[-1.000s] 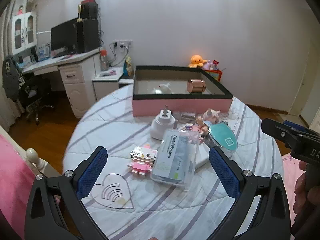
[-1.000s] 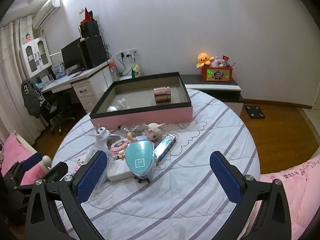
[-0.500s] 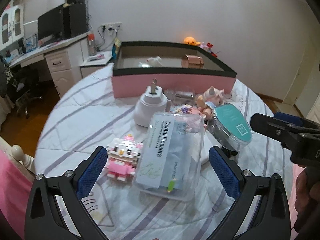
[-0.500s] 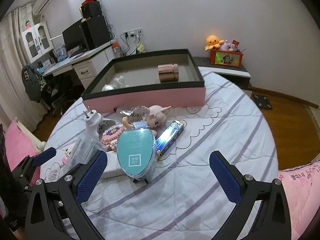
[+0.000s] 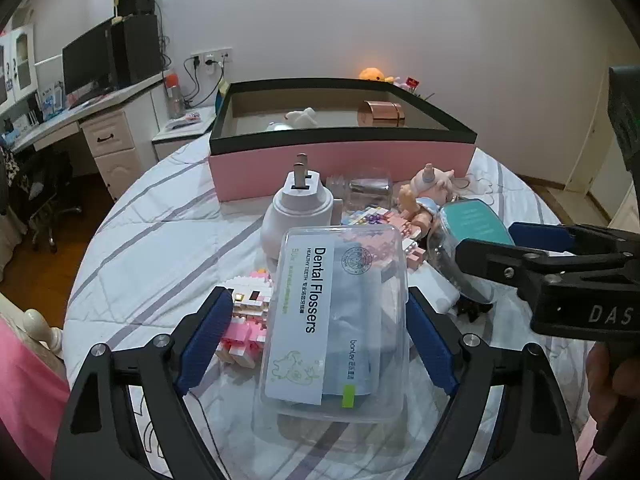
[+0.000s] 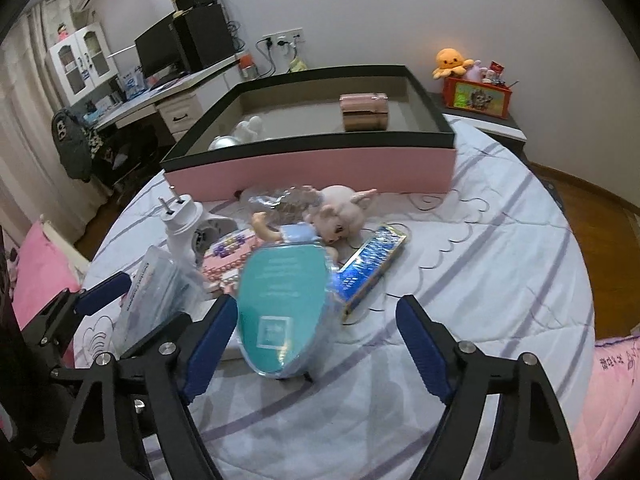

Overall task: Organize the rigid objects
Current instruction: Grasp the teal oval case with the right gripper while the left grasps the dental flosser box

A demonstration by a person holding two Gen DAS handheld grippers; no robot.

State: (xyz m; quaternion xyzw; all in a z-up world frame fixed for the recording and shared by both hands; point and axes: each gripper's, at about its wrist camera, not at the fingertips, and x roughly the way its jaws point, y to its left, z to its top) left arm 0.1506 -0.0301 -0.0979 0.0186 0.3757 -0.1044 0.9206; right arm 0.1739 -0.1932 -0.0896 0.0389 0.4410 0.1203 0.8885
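A clear plastic box of dental flossers (image 5: pixel 336 320) lies on the striped bedspread between the fingers of my left gripper (image 5: pixel 320 340). Its jaws are closing. The right pad is at the box's edge, and the left pad stands apart beside a pink block figure (image 5: pixel 244 320). A teal oval case (image 6: pixel 280 300) stands between the fingers of my right gripper (image 6: pixel 318 340), whose jaws are also closing. That case is close to the left pad and well clear of the right one. The pink box with a black rim (image 6: pixel 312 168) sits behind, holding a copper-coloured can (image 6: pixel 364 112).
Between the grippers and the pink box lie a white plug adapter (image 5: pixel 298 208), a doll (image 6: pixel 340 216), a blue foil pack (image 6: pixel 372 264) and beaded pink pieces (image 6: pixel 228 248). A desk with a monitor (image 5: pixel 88 64) stands far left. Wooden floor lies past the round bed's edge.
Both grippers came down and closer to the bed, and their jaws narrowed. The flossers box now sits between the left fingers and the teal case between the right ones.
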